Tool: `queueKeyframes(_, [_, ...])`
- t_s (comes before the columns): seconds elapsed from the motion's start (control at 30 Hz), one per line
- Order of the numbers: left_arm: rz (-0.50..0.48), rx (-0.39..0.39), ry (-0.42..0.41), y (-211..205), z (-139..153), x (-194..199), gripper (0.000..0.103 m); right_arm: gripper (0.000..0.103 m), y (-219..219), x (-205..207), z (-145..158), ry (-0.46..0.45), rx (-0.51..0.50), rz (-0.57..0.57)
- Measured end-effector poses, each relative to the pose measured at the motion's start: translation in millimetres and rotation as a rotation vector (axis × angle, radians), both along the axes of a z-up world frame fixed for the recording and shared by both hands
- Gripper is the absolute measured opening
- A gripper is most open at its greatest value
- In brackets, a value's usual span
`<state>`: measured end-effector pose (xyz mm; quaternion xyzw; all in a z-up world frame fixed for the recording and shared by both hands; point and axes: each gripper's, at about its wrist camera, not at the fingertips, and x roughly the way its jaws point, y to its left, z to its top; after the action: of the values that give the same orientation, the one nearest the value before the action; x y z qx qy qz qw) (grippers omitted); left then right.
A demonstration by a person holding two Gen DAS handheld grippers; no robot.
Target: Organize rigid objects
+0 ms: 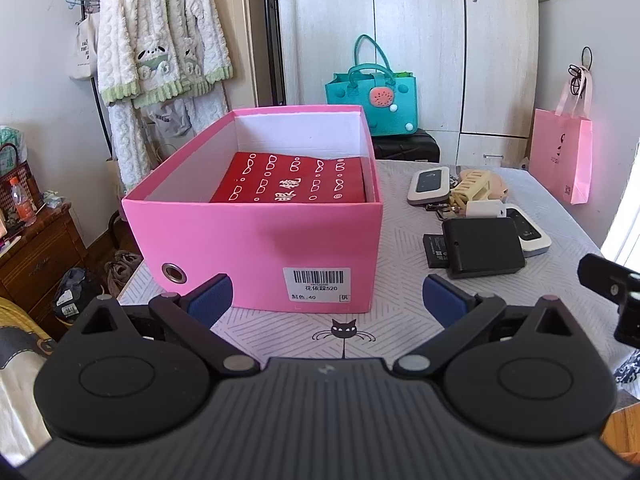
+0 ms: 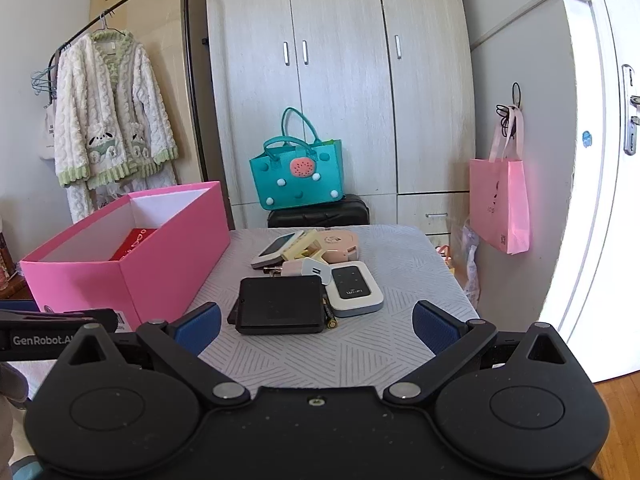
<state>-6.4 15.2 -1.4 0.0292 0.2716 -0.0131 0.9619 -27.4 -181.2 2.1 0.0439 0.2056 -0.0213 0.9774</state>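
An open pink box (image 1: 256, 236) (image 2: 132, 264) stands on the table's left half with a red packet (image 1: 292, 180) (image 2: 134, 242) lying inside. To its right lies a cluster of small items: a black case (image 1: 482, 246) (image 2: 280, 304), a white wifi device (image 1: 528, 230) (image 2: 354, 288), a white charger (image 1: 484, 208) (image 2: 308, 270), a yellow hair clip (image 1: 474, 186) (image 2: 300, 248), a second device (image 1: 428, 186) (image 2: 276, 250) and a pink round gadget (image 2: 340, 242). My left gripper (image 1: 328, 300) is open just before the box's front. My right gripper (image 2: 316, 328) is open, short of the black case.
The table (image 1: 400, 320) (image 2: 360, 352) carries a grey patterned cloth. Behind it stand a black suitcase (image 2: 320, 212) with a teal bag (image 2: 298, 176), wardrobes, a clothes rack at the left and a pink paper bag (image 2: 500, 204) hanging at the right. The right gripper's edge (image 1: 612, 284) shows in the left wrist view.
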Motion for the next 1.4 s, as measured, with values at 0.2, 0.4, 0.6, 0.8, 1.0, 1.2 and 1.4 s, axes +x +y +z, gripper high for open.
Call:
queueKeyframes(0.2, [0.000,0.002,-0.003,0,1,0,0.103,0.103,3,2,2,-0.021,0.004,-0.012])
queueKeyframes(0.4, [0.003,0.001,0.009,3,0,2,0.103,0.103,8,4,2,-0.011,0.000,0.006])
queueKeyframes(0.6, [0.011,0.002,0.010,3,-1,3,0.103,0.103,8,6,0,-0.006,-0.008,-0.005])
queueKeyframes(0.8, [-0.003,-0.003,0.037,7,-8,10,0.102,0.103,8,10,-2,0.013,-0.016,-0.012])
queueKeyframes(1.0, [-0.038,-0.017,0.051,10,-11,13,0.101,0.103,9,14,-6,0.036,-0.012,0.015])
queueKeyframes(1.2, [-0.071,-0.041,0.069,19,-3,19,0.100,0.103,8,14,-7,-0.078,-0.048,0.100])
queueKeyframes(1.4, [-0.104,-0.096,0.073,47,11,35,0.100,0.103,7,32,9,-0.083,-0.042,0.212])
